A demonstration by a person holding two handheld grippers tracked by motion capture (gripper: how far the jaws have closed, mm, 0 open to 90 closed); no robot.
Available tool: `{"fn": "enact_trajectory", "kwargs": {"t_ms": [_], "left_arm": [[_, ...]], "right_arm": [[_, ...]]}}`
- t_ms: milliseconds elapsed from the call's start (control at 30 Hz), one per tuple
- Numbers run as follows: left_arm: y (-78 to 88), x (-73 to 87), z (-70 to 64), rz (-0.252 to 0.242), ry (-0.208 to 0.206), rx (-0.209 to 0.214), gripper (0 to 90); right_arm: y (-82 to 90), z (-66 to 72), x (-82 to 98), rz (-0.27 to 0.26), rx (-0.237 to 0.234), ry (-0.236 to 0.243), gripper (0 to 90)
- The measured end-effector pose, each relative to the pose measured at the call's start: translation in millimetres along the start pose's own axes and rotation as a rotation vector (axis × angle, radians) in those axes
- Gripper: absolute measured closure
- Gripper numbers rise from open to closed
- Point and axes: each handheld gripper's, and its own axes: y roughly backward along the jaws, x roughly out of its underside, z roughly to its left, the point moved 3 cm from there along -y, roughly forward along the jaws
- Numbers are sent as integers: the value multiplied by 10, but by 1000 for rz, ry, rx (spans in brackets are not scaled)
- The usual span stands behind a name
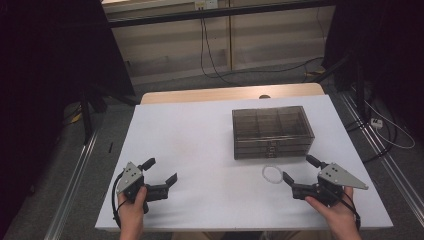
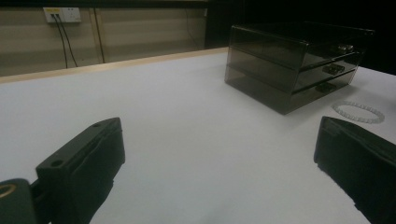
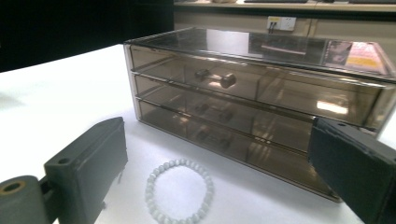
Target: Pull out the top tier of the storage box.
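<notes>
Bracelet (image 1: 271, 173) and drawer box (image 1: 272, 132) are taken as the things in hand: a ring of pale, clear beads and a smoky see-through chest of three drawers. The bracelet is seen lying flat on the white table (image 1: 200, 145), just in front of the near face of the box, apart from it, toward the right half of the table. In the right gripper view the beads (image 3: 180, 191) are found between the two black jaws and a little ahead of them, with the drawers (image 3: 252, 100) beyond.

All three drawers are judged to be closed, their small knobs flush in a column at the middle of the front. Nothing is seen inside them as far as the tinted walls allow.

The right gripper (image 1: 299, 176) is held at the near right, its jaws spread wide and gripping nothing; it is pointed toward the bracelet but not touching it. The left gripper (image 1: 161, 176) is rested at the near left, well apart from both things, jaws likewise wide and empty; from its own view the box (image 2: 294, 65) and bracelet (image 2: 358, 112) are seen far off to the right.

By these signs the work is judged to be at its very start: nothing is picked up, no drawer is pulled out. The bracelet is yet to be grasped, a drawer opened, the beads laid in, and the drawer closed.
</notes>
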Motion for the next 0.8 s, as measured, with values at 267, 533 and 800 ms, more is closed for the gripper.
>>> {"fn": "enact_trajectory", "kwargs": {"t_ms": [267, 533, 800], "left_arm": [[14, -5, 14, 1, -5, -6, 22], [13, -3, 8, 7, -5, -7, 22], [24, -2, 14, 7, -10, -11, 22]], "right_arm": [[-149, 33, -13, 57, -56, 9, 100], [-313, 150, 5, 164, -151, 55, 233], [-426, 167, -10, 226, -196, 39, 418]]}}
